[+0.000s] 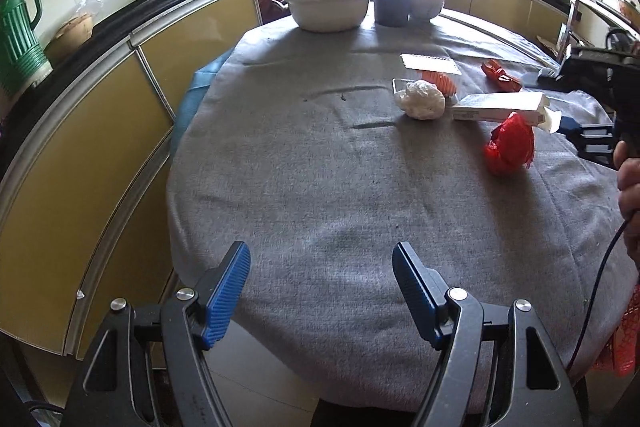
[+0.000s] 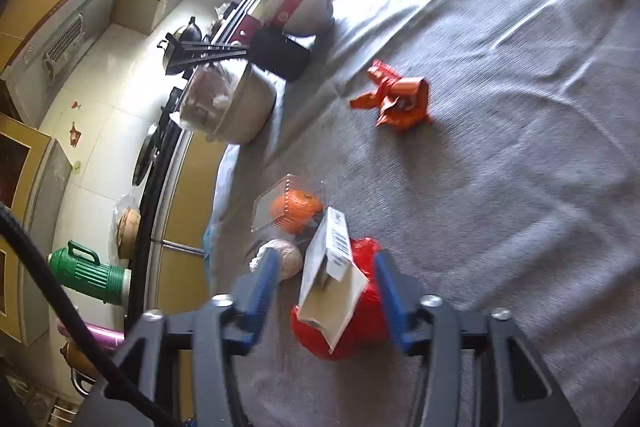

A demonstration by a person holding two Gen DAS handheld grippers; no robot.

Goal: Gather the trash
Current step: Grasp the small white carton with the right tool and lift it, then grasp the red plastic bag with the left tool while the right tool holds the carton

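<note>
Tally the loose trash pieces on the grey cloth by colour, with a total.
Red: 1, red bag
Orange: 2, orange wrapper, orange-filled clear box
White: 2, white wad, white carton
Total: 5

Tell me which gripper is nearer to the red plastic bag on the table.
Right. The right gripper has its fingers either side of the red plastic bag and the white carton resting on it. The left gripper hangs open over the table's near edge, well away from the bag.

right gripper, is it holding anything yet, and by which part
Not clearly. The right gripper straddles the open end of the white box and the red bag under it; firm pad contact cannot be told. The left gripper holds nothing.
</note>
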